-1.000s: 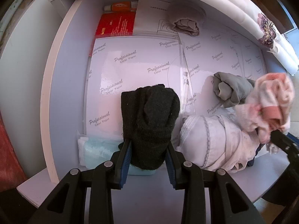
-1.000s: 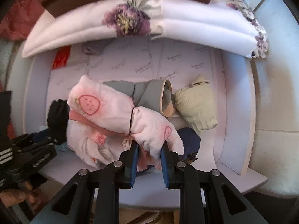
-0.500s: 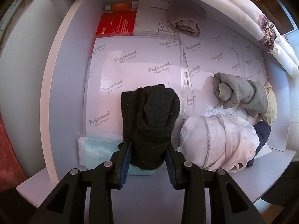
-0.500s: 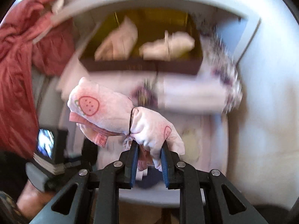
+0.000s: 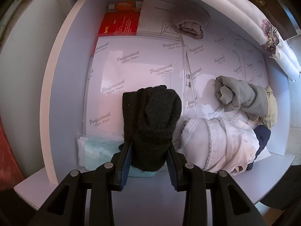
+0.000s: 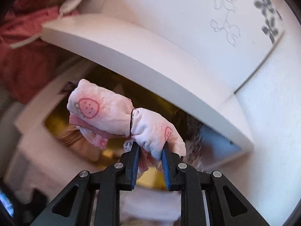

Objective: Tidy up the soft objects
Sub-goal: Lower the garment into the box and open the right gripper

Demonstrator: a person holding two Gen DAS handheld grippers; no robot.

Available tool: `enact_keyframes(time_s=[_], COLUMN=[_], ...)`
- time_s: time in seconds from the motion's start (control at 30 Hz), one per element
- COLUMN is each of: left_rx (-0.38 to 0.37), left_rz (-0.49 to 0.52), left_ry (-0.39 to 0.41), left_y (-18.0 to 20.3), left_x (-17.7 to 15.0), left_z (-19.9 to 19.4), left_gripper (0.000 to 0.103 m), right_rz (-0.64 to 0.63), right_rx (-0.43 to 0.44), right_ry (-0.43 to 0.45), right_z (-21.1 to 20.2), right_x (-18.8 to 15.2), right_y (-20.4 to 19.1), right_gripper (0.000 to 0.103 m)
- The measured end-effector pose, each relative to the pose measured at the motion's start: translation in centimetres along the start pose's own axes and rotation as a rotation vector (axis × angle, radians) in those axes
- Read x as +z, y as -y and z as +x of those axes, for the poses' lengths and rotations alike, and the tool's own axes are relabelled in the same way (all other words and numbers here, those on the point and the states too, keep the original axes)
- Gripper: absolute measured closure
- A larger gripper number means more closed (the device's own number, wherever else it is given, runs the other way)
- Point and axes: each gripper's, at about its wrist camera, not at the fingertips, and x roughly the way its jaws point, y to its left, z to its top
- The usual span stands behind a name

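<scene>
L tongs (image 5: 149, 148) pinched a black knit sock (image 5: 150, 124) over the shelf (image 5: 71, 86), beside a white bundle (image 5: 216, 143). R tongs (image 6: 150, 152) pinched a pink strawberry-print bundle (image 6: 116, 114), held in the air w/ a white shelf board (image 6: 150, 56) behind.

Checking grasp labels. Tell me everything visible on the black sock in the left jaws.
The black sock is a thick, fuzzy knit, folded or rolled into a chunky bundle with a rounded top and a squarer fold on its left. It stands up out of the left gripper, whose blue-padded jaws press on its lower sides. It sits over the shelf; whether it rests on it is unclear. A pale blue packet shows behind its base, and a white garment lies close on the right.
</scene>
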Motion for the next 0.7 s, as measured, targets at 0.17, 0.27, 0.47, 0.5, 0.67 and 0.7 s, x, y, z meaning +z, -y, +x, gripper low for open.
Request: enact_keyframes(time_s=[0.17,0.27,0.47,0.5,0.67,0.7], left_rx=[0.004,0.011,0.018,0.018,0.023,0.024], left_rz=[-0.003,0.0,-0.002,-0.001,0.002,0.002], left_ry=[0.002,0.003,0.006,0.006,0.008,0.008], left_y=[0.2,0.4,0.7,0.7,1.0,1.0], left_x=[-0.1,-0.1,-0.1,-0.1,-0.1,-0.1], left_z=[0.0,0.0,0.0,0.0,0.1,0.1], left_gripper=[0.067,0.067,0.067,0.067,0.067,0.067], right_rz=[-0.09,-0.132,-0.172,-0.186,-0.208,-0.212], right_rx=[-0.076,-0.107,-0.15,-0.158,-0.173,-0.173], right_ry=[-0.02,-0.028,-0.088,-0.102,-0.138,-0.147], right_z=[4.4,6.7,10.2,10.8,12.2,12.3], right_x=[0.7,0.8,1.0,0.9,0.3,0.2], right_y=[-1.0,-1.6,-1.7,-1.7,-1.7,-1.7], right_gripper=[0.081,0.08,0.077,0.075,0.067,0.062])
